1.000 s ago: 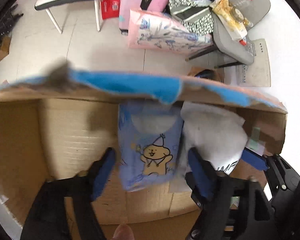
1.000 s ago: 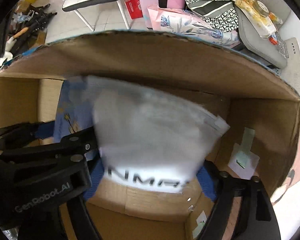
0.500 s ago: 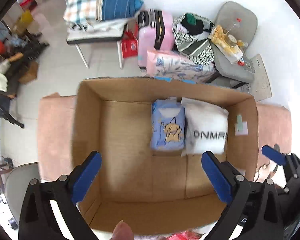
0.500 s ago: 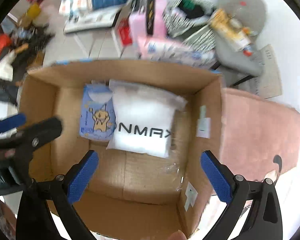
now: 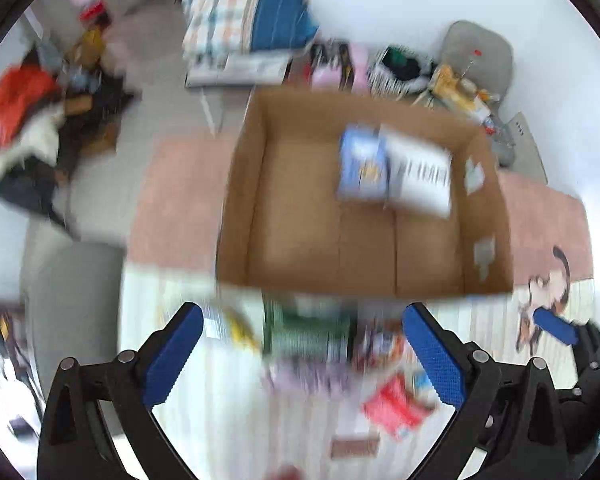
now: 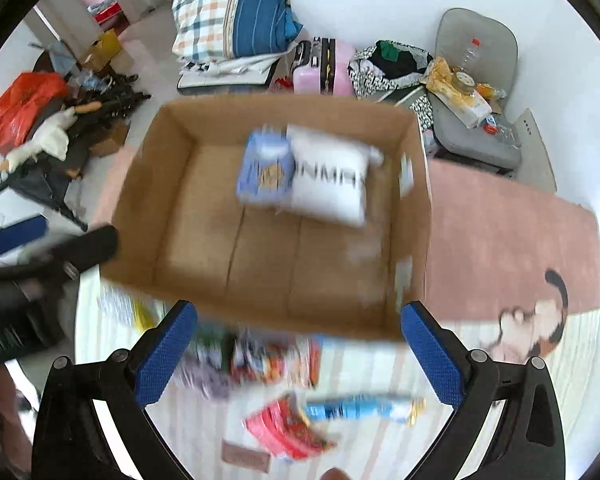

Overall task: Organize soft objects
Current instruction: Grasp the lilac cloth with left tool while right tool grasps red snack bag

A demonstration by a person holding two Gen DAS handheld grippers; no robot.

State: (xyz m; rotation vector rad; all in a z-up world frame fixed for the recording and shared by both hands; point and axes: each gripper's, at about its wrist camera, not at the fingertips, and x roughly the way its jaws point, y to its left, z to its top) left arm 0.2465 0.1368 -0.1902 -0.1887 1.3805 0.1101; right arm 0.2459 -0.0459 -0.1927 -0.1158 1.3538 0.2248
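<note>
- The left gripper (image 5: 302, 354) has its jaws spread wide, and nothing is between the blue pads (image 5: 172, 354).
- The right gripper (image 6: 296, 350) is also wide open and holds nothing; its blue pads (image 6: 432, 356) are far apart.
- A cardboard box (image 6: 140, 216) stands open on a pink mat (image 6: 500, 240), toward twelve o'clock from both grippers.
- Inside the box, at the far side toward one o'clock, a blue packet (image 6: 265, 172) with a small cartoon figure lies flat on the bottom.
- A white packet (image 6: 330, 184) with black letters lies just beside the blue one, at its three o'clock side; they seem to touch.
- In the left wrist view the same blue packet (image 5: 362, 168) and white packet (image 5: 420, 178) are in the box (image 5: 240, 200), much blurred.
- Near the grippers, at six o'clock from the box, more soft packets lie on a striped surface (image 6: 380, 368): a red packet (image 6: 286, 428), a blue and white packet (image 6: 360, 408) and a green one (image 5: 306, 334).
- These are blurred, so I cannot tell their details.
- Behind the box, at twelve o'clock, are a pink suitcase (image 6: 326, 66), a checked blanket (image 6: 228, 12) and a grey chair (image 6: 480, 92) with clutter on it.
- At nine o'clock in the right wrist view, part of the left gripper (image 6: 52, 256) is visible.
</note>
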